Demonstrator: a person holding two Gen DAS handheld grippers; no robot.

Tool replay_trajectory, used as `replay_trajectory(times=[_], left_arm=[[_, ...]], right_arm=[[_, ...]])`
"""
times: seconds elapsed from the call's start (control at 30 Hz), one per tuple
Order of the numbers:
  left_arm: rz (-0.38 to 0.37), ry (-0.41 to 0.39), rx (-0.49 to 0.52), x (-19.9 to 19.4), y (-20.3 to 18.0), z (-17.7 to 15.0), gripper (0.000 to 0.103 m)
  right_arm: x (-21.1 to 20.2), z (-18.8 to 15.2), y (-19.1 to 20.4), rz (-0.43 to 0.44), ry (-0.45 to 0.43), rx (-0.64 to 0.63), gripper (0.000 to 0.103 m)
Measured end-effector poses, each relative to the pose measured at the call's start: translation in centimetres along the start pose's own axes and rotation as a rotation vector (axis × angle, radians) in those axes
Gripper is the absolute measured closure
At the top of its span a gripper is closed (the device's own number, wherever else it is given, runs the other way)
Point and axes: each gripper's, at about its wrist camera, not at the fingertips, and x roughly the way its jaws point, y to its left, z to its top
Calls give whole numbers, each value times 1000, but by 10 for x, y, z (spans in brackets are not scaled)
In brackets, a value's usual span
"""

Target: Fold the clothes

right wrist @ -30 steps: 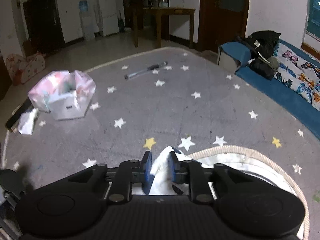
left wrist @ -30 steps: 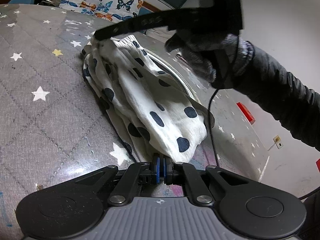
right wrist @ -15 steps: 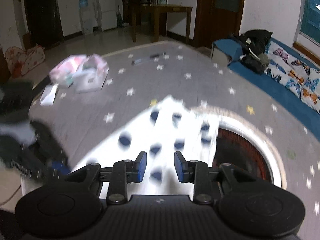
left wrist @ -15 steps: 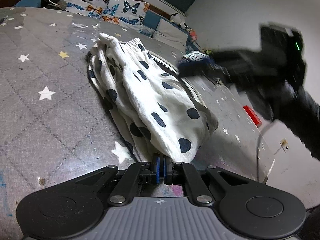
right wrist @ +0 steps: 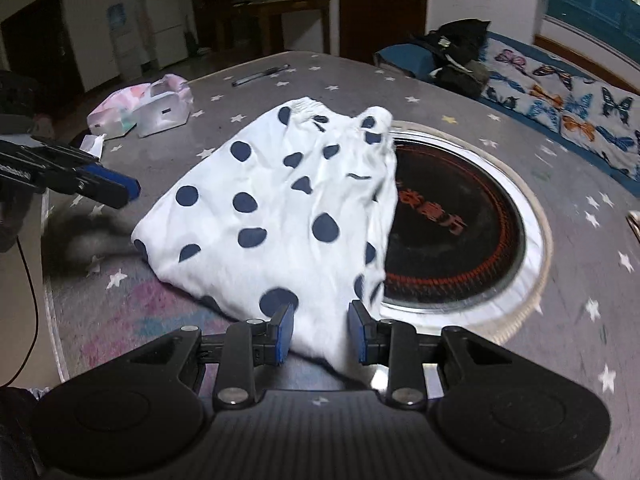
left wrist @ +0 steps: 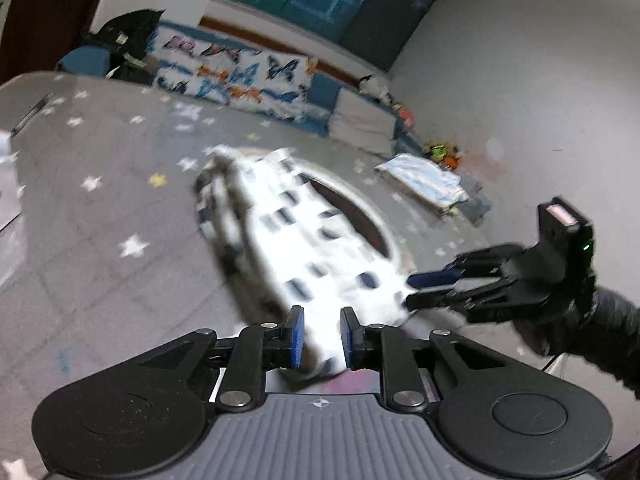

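Garment: polka-dot cloth [right wrist: 280, 208] bunched mid-frame on star-print tabletop [right wrist: 460, 96], right edge draped over round inset burner [right wrist: 460, 232]; lying loose, likely set down for regrasp.
Right gripper [right wrist: 320, 330]: jaws parted, lower frame, cloth hem between pads, not pinched.
Left gripper [left wrist: 320, 330]: parted, holding nothing; view blurred.

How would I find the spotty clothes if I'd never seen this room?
Look for the big grey table covered in white stars, with a round black burner sunk in its middle. Lying across the burner's left edge is the spotty garment. It is the only white cloth with big dark blue dots; the box nearby is pale pink and has none.
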Motion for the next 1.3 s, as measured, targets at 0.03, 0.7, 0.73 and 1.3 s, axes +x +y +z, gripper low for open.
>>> replay_trajectory(times=[0.03,0.7,0.73,1.3], left_arm=[[-7,-3,5,3,-3,1,82],[45,99,-27,43,11,-15,83],[47,100,-22,42,10,-14,83],[73,21,15,60,-7,22,43]], right_arm=[[-1,-2,-1,-1,-6,10,73],[-9,-37,-16,-14,-93,157,98],[-10,-36,-17,-13,-88,154,98],[8,28,-2,48,-188,50,71]])
